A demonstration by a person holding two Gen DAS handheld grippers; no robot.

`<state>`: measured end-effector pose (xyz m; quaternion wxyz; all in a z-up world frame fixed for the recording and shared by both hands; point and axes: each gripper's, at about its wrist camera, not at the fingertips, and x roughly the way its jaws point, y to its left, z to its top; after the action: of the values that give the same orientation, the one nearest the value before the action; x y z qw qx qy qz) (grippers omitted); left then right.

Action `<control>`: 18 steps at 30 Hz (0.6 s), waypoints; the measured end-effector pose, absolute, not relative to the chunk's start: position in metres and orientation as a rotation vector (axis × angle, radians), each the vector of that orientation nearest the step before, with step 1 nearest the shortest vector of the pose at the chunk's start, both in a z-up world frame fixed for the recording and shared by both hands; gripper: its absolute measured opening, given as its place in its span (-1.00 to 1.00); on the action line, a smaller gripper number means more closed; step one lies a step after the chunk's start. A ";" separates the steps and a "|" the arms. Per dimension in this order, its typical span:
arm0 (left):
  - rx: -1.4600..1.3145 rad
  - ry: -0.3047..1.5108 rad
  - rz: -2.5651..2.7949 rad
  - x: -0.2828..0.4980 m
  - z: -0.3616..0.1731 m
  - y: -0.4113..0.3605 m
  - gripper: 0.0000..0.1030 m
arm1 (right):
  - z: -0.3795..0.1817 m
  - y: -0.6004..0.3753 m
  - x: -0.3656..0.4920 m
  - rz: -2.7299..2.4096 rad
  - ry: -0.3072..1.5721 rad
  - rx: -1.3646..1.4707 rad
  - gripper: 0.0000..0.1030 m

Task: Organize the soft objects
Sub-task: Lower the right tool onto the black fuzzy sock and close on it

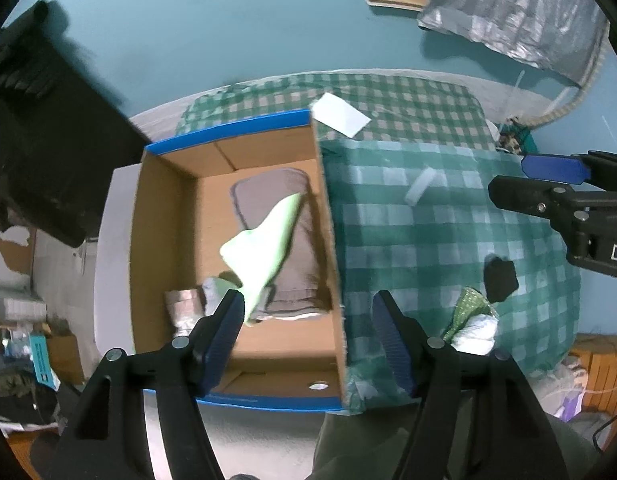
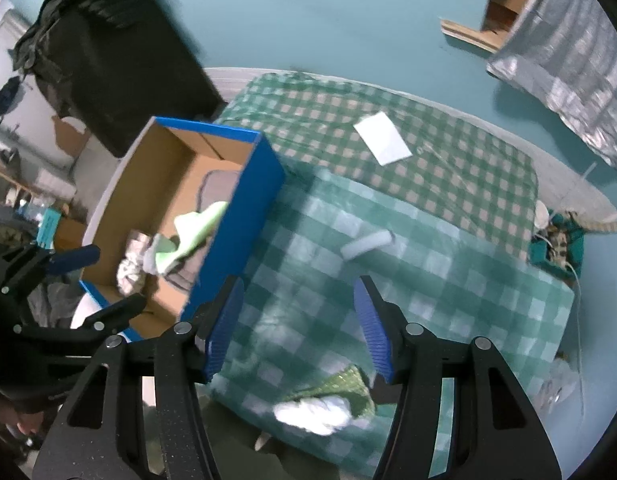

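Observation:
A cardboard box with blue edges (image 1: 148, 216) (image 2: 244, 200) stands on the left of a green checked cloth (image 1: 428, 232) (image 2: 428, 280). In it lie a folded grey cloth (image 1: 296, 264), a pale green cloth (image 1: 264, 244) (image 2: 196, 232) and a whitish bundle (image 2: 128, 272). My left gripper (image 1: 308, 312) is open above the box's near end, its left finger close to the green cloth. My right gripper (image 2: 298, 312) is open above the checked cloth, over a green and white soft item (image 2: 324, 400) (image 1: 472, 320). A black soft piece (image 1: 500, 280) and a white roll (image 2: 366, 244) (image 1: 420, 186) lie on the cloth.
A white paper (image 1: 340, 118) (image 2: 382, 138) lies at the far side of the cloth. A dark bulky object (image 1: 48, 140) (image 2: 120, 60) stands left of the box. A silver cover (image 1: 508, 12) hangs at the far right. The wall behind is teal.

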<state>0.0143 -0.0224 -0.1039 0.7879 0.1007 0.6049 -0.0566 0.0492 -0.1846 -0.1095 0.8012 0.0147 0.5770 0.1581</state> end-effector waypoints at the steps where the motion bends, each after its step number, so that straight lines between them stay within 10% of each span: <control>1: 0.222 1.304 -0.130 0.014 -0.105 -0.026 0.32 | -0.111 -0.189 0.047 0.329 1.241 0.036 0.13; 18: 0.324 1.335 -0.255 -0.004 -0.125 -0.086 0.40 | -0.142 -0.264 0.016 0.181 1.313 0.104 0.15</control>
<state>-0.0038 -0.0862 -0.1253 0.7657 0.1493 0.6145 -0.1173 0.0162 -0.2637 -0.1420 0.7870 0.0480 0.6093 0.0838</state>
